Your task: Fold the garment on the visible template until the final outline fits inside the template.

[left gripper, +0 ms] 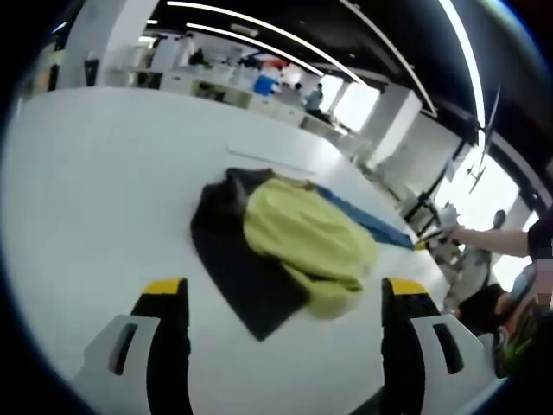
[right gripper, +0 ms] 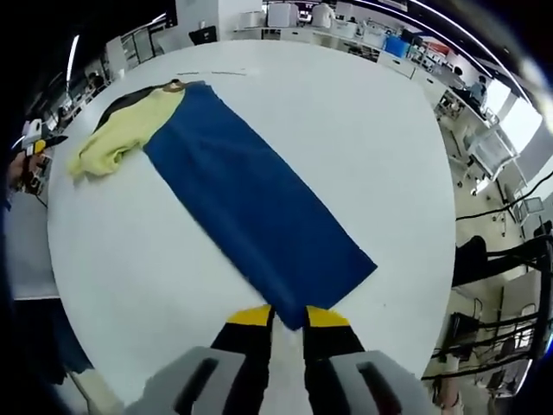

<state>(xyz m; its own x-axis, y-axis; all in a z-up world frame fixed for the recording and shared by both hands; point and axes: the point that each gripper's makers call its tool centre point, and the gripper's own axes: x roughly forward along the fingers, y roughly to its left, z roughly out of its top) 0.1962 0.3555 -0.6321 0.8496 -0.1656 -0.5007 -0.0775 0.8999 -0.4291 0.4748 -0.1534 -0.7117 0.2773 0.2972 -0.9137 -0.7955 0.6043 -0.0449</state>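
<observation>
Right gripper (right gripper: 285, 322) pinches a corner of the blue cloth (right gripper: 251, 207) spread across the white bench (right gripper: 363, 121); left gripper (left gripper: 285, 298) hangs open, empty, near the yellow garment (left gripper: 307, 238).

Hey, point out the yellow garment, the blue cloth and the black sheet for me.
yellow garment (left gripper: 307, 238), left gripper view, middle of the bunched fabric.
blue cloth (right gripper: 255, 203), right gripper view, centre of the flat panel.
black sheet (left gripper: 246, 281), left gripper view, bare near corner.

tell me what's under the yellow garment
The yellow garment lies on a dark sheet and partly over a blue cloth. What else it covers is hidden.
</observation>
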